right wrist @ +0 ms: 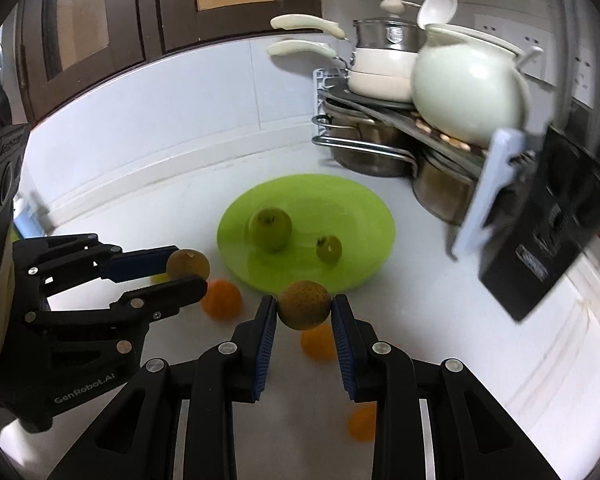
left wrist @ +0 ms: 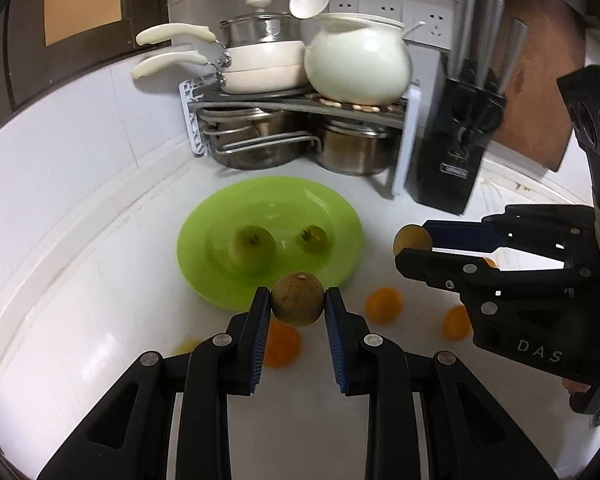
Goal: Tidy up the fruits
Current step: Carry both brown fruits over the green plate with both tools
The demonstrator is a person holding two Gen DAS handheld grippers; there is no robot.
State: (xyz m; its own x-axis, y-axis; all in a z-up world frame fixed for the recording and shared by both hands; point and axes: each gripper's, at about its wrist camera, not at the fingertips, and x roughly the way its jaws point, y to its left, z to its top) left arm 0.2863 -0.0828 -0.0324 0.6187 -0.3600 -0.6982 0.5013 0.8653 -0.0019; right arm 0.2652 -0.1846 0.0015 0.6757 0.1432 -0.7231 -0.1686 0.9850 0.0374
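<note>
A green plate (left wrist: 220, 216) (right wrist: 356, 208) lies on the white counter and holds a green apple (left wrist: 252, 249) (right wrist: 270, 229) and a small green fruit (left wrist: 312, 238) (right wrist: 329, 250). My left gripper (left wrist: 298, 300) (right wrist: 190, 269) is shut on a brown round fruit (left wrist: 297, 299) (right wrist: 188, 266), held above the plate's near rim. My right gripper (right wrist: 304, 306) (left wrist: 414, 245) is shut on a second brown round fruit (right wrist: 304, 305) (left wrist: 413, 239), right of the plate. Several oranges lie on the counter below the grippers (left wrist: 384, 305) (left wrist: 457, 322) (right wrist: 222, 300).
A corner rack (left wrist: 300, 108) (right wrist: 384, 108) with steel pots below and white pans and a white pot on top stands behind the plate. A black knife block (left wrist: 456, 148) (right wrist: 548, 232) stands to its right. Tiled wall runs along the left.
</note>
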